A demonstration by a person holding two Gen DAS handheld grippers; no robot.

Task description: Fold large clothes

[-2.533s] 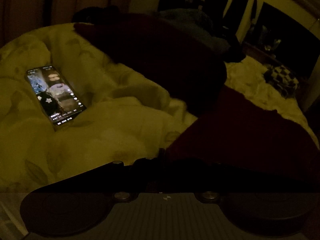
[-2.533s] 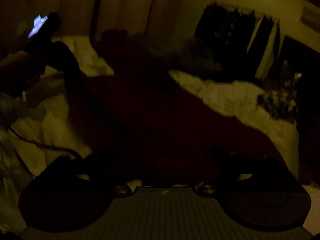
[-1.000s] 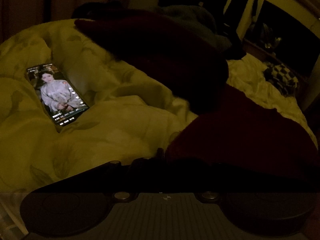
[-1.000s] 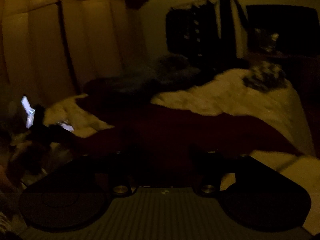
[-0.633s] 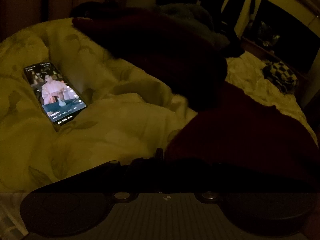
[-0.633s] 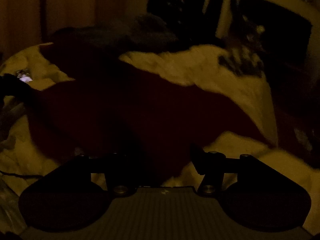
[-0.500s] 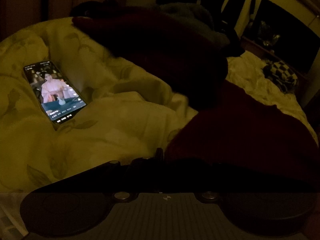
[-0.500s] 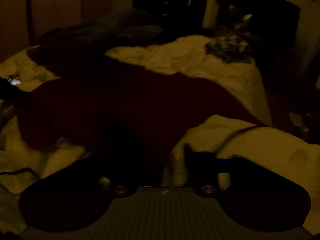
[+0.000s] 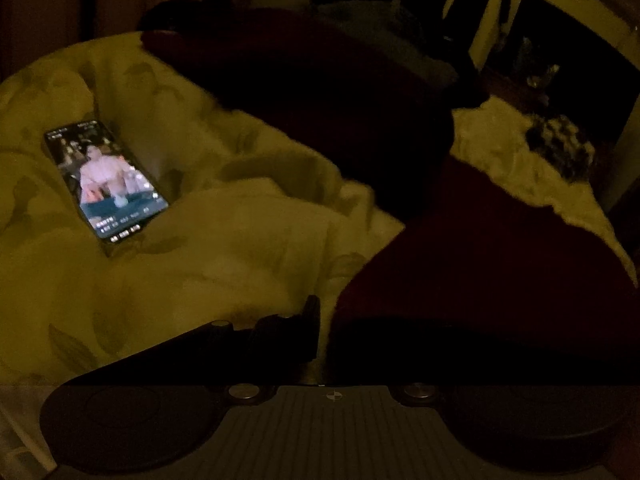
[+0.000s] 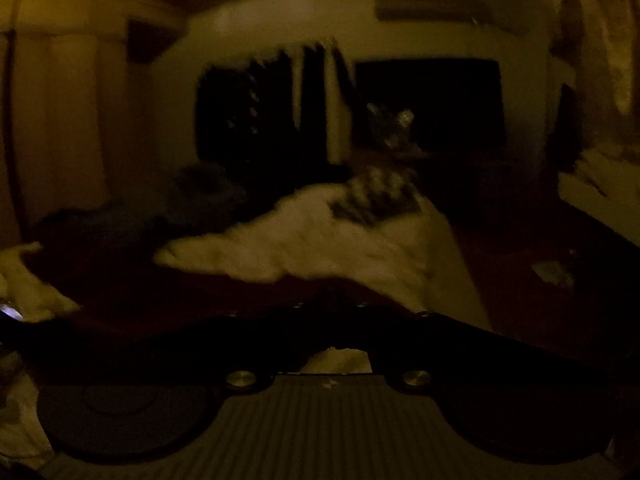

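A lit phone (image 9: 105, 179) lies on the pale quilt (image 9: 224, 248); a checkered cloth (image 9: 560, 146) sits near its far edge.

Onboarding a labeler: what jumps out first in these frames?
The lit phone glows on the pale leaf-print duvet, left in the left wrist view. A big dark red garment sprawls across the bed at right, reaching the left claw. The room is very dim; a checkered cloth lies at the far corner.

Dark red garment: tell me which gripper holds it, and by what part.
The left gripper meets the dark red garment's near edge; its jaws are opening. The right gripper is shut; any hold cannot be told.
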